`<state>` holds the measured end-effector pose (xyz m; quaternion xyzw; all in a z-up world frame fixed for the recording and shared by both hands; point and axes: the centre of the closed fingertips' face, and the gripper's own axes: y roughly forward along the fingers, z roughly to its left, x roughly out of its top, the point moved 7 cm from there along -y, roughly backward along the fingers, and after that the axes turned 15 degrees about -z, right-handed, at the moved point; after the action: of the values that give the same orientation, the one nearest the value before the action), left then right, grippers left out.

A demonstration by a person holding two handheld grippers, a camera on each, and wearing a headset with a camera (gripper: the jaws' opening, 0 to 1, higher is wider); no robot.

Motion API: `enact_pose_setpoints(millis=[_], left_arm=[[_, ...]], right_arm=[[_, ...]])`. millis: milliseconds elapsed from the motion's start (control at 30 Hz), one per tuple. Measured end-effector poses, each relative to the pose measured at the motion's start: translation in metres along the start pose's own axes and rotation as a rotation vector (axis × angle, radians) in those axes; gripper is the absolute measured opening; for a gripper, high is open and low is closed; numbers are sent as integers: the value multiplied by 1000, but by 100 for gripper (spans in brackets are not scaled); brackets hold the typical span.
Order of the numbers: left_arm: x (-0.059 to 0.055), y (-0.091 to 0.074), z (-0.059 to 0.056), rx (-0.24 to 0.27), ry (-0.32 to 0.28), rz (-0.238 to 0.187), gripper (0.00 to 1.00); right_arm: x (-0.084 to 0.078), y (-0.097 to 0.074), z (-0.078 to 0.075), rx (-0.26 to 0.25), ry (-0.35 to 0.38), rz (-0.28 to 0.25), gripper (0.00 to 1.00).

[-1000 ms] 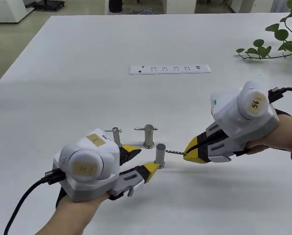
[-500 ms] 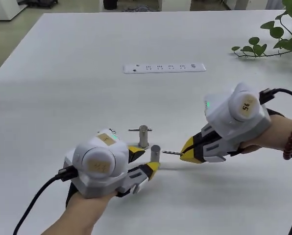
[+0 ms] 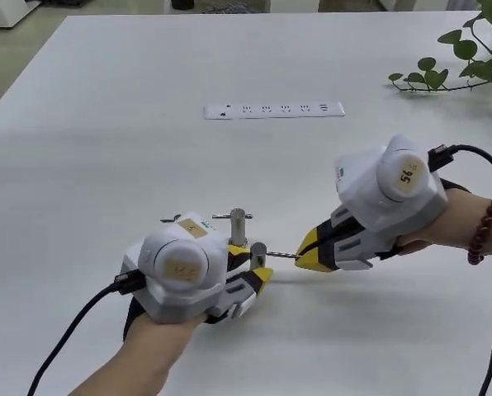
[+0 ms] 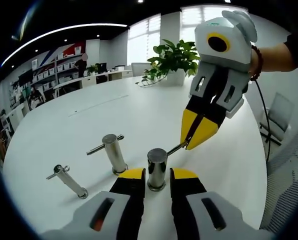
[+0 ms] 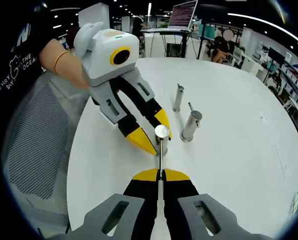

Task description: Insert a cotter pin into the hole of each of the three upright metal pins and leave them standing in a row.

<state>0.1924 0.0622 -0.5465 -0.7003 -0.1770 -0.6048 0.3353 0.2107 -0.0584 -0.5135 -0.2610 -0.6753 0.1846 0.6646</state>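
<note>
At the left of the white desk (image 3: 106, 148) stands the left metal pin (image 4: 71, 182), with the left cotter pin (image 4: 57, 173) crossways through its top. Just beside it stands the middle metal pin (image 4: 114, 152), the middle cotter pin (image 4: 101, 146) likewise through it. Next, nearer the person, the third metal pin (image 4: 157, 167) stands upright between the yellow tips of the left claw (image 4: 157, 173). Its two jaws sit close on either side of the pin, though I cannot tell whether they actually press it. To the right, the held cotter pin (image 4: 174, 148) lies level, its free end touching the third pin just under the head; whether it has entered the hole I cannot make out. The right claw (image 5: 160, 173) has its jaws pressed together on the other end of that cotter pin. Farther back on the desk lie a white power strip (image 3: 273, 110) and, at the far right, a leafy plant (image 3: 469, 58).
</note>
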Motion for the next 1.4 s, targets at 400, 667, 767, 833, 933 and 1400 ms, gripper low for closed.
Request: enact_pose_setpoints(millis=[400, 667, 767, 833, 933, 1400], left_arm=[[-4, 4, 0, 10, -8, 8, 11], [-5, 4, 0, 13, -8, 0, 10], [-5, 4, 1, 13, -4, -3, 10], [-5, 4, 1, 15, -7, -5, 10], [-5, 4, 0, 20, -5, -10, 10], [-6, 5, 0, 39, -14, -18, 10]], right_arm=[[6, 6, 0, 8, -15, -2, 0], [7, 8, -2, 9, -15, -3, 0], [9, 10, -1, 9, -15, -5, 0], [10, 10, -2, 8, -18, -2, 0], [11, 12, -2, 7, -20, -3, 0], [20, 21, -3, 6, -31, -12, 0]])
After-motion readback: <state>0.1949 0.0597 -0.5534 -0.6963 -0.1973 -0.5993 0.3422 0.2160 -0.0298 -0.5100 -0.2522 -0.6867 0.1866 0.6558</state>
